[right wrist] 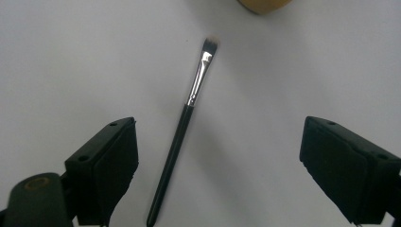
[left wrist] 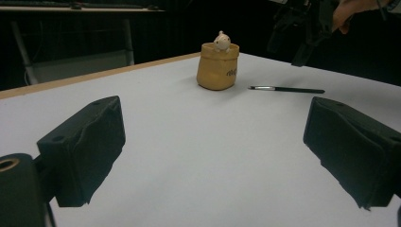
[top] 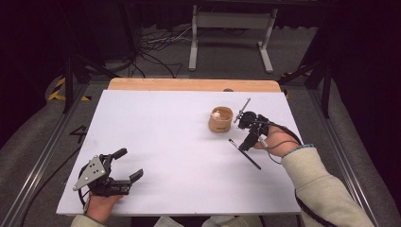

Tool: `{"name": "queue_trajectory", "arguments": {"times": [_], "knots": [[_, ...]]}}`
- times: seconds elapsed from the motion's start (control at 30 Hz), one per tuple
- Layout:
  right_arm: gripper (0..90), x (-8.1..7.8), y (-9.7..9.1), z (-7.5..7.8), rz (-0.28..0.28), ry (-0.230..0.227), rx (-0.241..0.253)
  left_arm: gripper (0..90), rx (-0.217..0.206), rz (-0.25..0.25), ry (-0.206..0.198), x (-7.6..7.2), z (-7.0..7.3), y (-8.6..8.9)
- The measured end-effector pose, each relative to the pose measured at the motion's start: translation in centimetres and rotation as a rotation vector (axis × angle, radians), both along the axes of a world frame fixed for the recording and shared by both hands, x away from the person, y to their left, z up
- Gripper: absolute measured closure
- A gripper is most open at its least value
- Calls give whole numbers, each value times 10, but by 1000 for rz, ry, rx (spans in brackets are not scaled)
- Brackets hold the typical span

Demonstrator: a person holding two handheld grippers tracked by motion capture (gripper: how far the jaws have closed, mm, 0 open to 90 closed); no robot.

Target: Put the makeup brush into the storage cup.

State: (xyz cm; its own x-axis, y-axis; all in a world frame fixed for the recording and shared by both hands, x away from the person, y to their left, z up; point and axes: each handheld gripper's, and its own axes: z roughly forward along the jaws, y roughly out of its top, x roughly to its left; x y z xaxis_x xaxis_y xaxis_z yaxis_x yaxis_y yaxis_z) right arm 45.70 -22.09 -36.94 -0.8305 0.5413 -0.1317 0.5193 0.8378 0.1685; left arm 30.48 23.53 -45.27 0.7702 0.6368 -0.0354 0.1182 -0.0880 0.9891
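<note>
The room is dark, with cables on the grey floor and a white stand at the back, and in the middle sits a white table (top: 156, 142) with a wooden strip along its far edge. A thin brush (right wrist: 182, 127) lies flat on the table, near the right side, just beside a small tan pot (top: 220, 120) that looks like a little sack with a tiny pale figure (left wrist: 221, 41) poking out of the top. The brush has a long black handle, a shiny silver collar and a short flat tuft of pale hair that points toward the pot. It is probably very light and stiff, and the smooth handle may be slippery and may roll. The hairs are soft, so a good place to grab it would be the black handle, near the middle. The right gripper (top: 249, 130) hangs above the brush with its jaws spread wide, one on each side of the handle, not touching it. The left gripper (top: 124, 165) rests low at the near left corner, well apart from the brush, and its jaws are spread wide too, with nothing between them.
</note>
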Motion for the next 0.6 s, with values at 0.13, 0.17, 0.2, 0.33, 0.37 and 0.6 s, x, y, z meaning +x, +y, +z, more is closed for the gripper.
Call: {"name": "queue_trajectory", "arguments": {"times": [0.13,0.17,0.2,0.33,0.37,0.6], "knots": [[130,0,1,-7,4,20,-10,69,0,-1,2,0,0,0],[130,1,1,-10,6,27,-14,69,-1,1,0,0,0,0],[131,1,1,-12,7,32,-14,69,2,-1,1,0,0,0],[140,2,0,-20,-3,47,-19,69,1,1,1,0,0,0],[140,3,0,-22,-6,52,-19,69,0,0,1,0,0,0],[206,3,-1,-30,-25,67,-19,69,-6,0,1,0,0,0]]}}
